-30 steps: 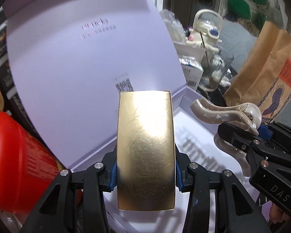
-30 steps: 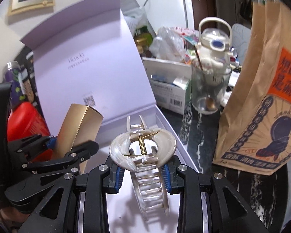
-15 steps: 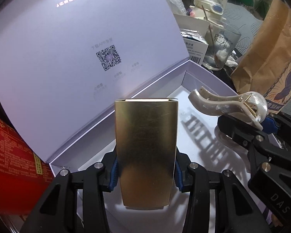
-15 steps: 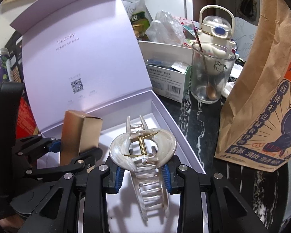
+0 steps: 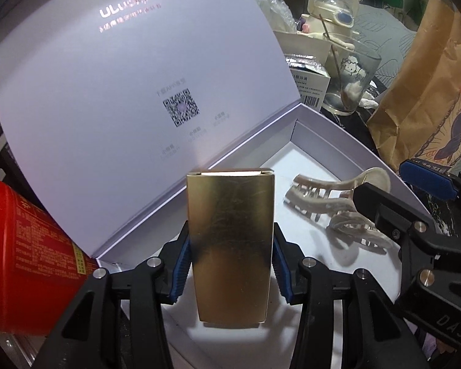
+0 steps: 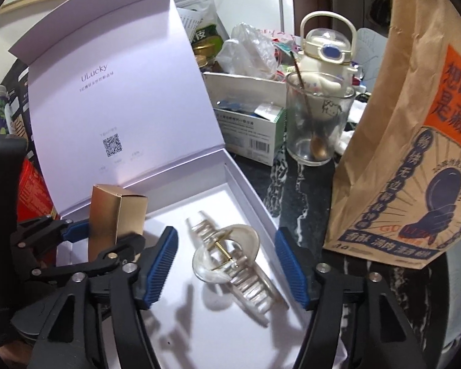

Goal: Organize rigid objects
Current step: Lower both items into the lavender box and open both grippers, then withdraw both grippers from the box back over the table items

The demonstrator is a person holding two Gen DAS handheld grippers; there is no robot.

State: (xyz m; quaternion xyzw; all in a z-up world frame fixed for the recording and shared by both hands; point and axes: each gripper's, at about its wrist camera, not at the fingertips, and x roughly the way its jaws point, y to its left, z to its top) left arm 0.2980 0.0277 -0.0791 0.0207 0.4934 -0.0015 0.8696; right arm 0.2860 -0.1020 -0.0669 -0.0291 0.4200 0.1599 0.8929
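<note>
A gold box (image 5: 230, 240) stands upright between the blue pads of my left gripper (image 5: 230, 261), just above the floor of an open white gift box (image 5: 338, 141). The pads still press on its sides while the jaws are opening a little. A pearly hair claw clip (image 6: 230, 261) lies on the gift box floor (image 6: 230, 338). My right gripper (image 6: 226, 267) hangs over it with the jaws opening wide, and the pads stand clear of the clip on both sides. In the right wrist view the gold box (image 6: 113, 215) and the left gripper (image 6: 101, 236) are at the left.
The gift box lid (image 5: 107, 92) stands up behind. A red tin (image 5: 21, 246) sits left of it. To the right are a brown paper bag (image 6: 415, 153), a glass with a spoon (image 6: 316, 129), a carton (image 6: 249, 132) and a white bottle (image 6: 325, 46) on a dark marbled top.
The right gripper let go of the hair clip, which now lies on the gift box floor. Both grippers tilted downward over the box. The gold box stays in the left gripper.
</note>
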